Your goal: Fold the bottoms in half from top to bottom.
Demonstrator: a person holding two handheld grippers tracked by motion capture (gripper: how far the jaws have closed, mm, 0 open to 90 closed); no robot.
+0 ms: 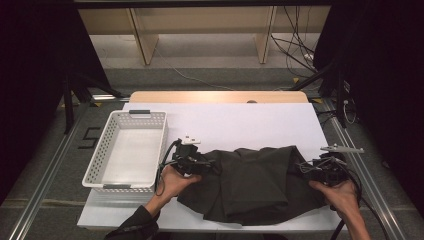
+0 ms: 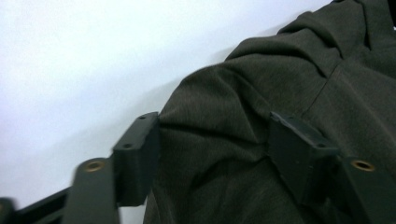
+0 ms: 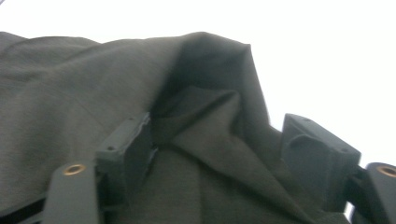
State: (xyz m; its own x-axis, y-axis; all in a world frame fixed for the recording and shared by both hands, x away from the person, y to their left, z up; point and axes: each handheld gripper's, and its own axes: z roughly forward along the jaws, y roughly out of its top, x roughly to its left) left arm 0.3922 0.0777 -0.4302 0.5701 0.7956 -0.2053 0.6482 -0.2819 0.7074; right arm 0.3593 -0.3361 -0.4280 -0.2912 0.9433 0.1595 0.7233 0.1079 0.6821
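Here a dark garment [image 1: 255, 182] is spread on the white desk [image 1: 240, 125], straddled at either end by the released left claw [image 2: 212, 156] and right claw [image 3: 215, 158]; a white basket [image 1: 100, 165] is set beside it, dark curtains around.

A dark grey garment [image 1: 252, 182] lies crumpled on the white table, spread across its near half right of the middle. Its cloth is folded and creased, with bunched edges at the left and right ends.

A white table [image 1: 240, 117] carries a dark garment [image 1: 252, 182] and a white basket [image 1: 102, 160].
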